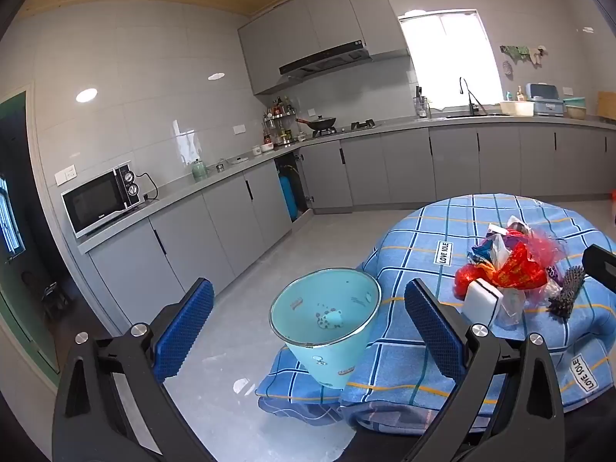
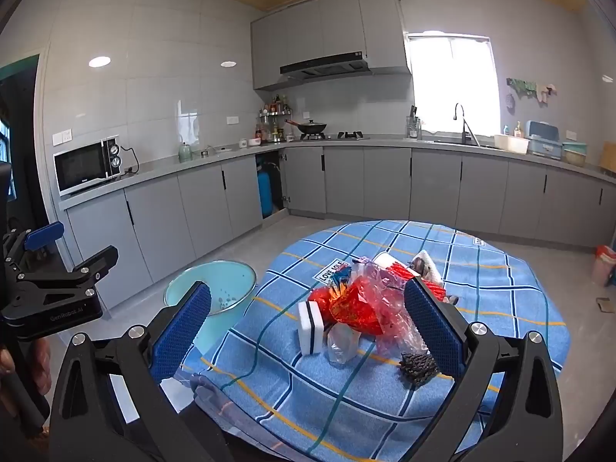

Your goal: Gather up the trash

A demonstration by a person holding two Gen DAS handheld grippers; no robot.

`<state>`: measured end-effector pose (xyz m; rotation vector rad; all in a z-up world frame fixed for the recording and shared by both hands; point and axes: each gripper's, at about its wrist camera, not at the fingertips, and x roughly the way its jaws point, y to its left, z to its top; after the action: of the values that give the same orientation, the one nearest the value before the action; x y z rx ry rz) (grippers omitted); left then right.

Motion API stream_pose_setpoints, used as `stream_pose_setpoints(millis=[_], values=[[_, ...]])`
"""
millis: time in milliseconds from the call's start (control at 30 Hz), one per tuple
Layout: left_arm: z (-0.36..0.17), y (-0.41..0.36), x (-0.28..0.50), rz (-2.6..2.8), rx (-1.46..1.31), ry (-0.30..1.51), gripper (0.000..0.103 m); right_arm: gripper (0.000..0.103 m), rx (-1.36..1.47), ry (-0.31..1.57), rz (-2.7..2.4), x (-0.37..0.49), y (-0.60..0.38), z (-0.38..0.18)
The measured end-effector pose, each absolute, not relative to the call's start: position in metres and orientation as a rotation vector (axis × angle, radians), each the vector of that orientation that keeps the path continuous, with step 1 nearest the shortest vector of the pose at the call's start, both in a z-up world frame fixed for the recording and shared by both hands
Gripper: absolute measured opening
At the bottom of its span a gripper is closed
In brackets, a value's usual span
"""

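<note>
A pile of trash (image 1: 512, 269) (image 2: 358, 304) lies on a round table under a blue checked cloth (image 1: 423, 238) (image 2: 481, 308): red wrappers, clear plastic, a white sponge (image 2: 310, 327) and a dark dried bundle (image 2: 417, 367). A pale teal bin (image 1: 327, 323) (image 2: 215, 288) stands on the floor at the table's left edge, with a few bits inside. My left gripper (image 1: 308, 288) (image 2: 71, 248) is open, facing the bin with nothing between its blue pads. My right gripper (image 2: 307, 287) is open in front of the pile, apart from it.
Grey cabinets and a counter run along the back walls, with a microwave (image 2: 86, 167) on the left and a sink (image 2: 466, 140) under the window. One cabinet stands open, showing a blue cylinder (image 2: 265, 192). A red container (image 2: 602, 263) sits on the floor at the right.
</note>
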<state>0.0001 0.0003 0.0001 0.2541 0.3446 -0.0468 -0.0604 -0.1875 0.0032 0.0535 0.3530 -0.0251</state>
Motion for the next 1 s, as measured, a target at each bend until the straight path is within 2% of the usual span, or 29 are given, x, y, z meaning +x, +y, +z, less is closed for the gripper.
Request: stream_pose_setpoints(millis=[1000], values=[[0.002, 0.001, 0.0, -0.045, 0.257, 0.334, 0.098, 0.099, 0.077, 0.355, -0.036, -0.06, -0.197, 0.004]])
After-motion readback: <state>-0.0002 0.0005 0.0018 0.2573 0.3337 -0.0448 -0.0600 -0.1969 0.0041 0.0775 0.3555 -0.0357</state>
